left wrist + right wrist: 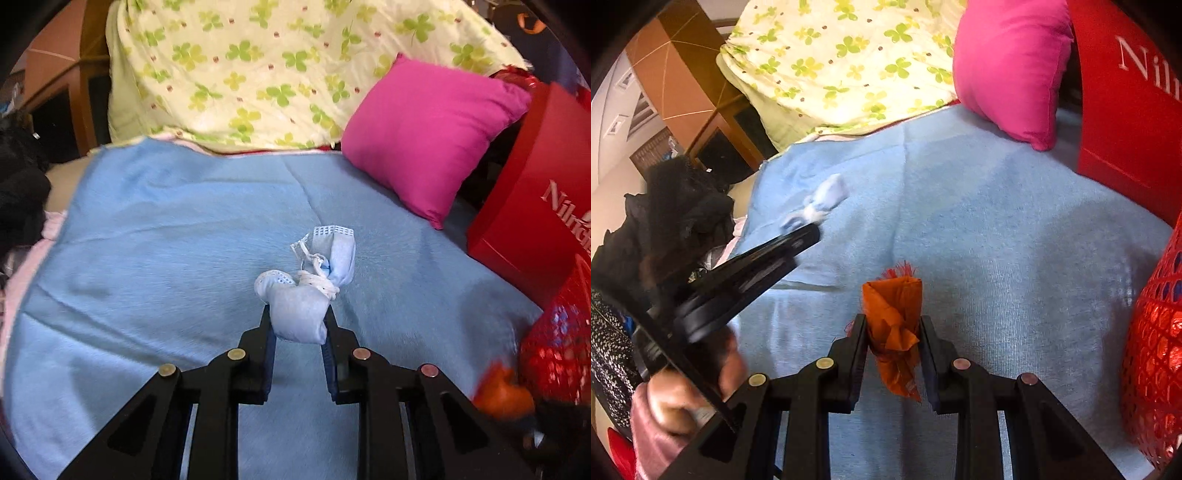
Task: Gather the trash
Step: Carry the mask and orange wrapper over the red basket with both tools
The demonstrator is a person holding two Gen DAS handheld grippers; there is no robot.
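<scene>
Nearest my left camera, the left gripper (pixel 298 325) has its jaws pinched tight on a crumpled blue face mask (pixel 306 295), knotted up with its white ear loops; the mask's far end sticks out past the fingertips, above the middle of the bed. I can't tell whether it is touching the blanket. On my right camera, the right gripper (pixel 892 328) is clamped on a twisted orange wrapper (pixel 895 325), whose frayed red end pokes up beyond the tips and whose tail hangs down between the fingers.

Both pieces of trash sit over the light blue blanket (pixel 166 240) that covers the bed. Toward the far right corner of the bed a magenta pillow (pixel 432 136) leans, with a clover-print quilt (pixel 258 66) heaped along the far edge behind it. At the right edge stands a red paper bag (pixel 535 192) with white lettering, and just beside it, nearer me, a shiny red mesh-patterned bag (pixel 1156 350). In the right view I see a person's hand (pixel 683 398) in a pink sleeve holding the left gripper's handle at the bed's left edge.
</scene>
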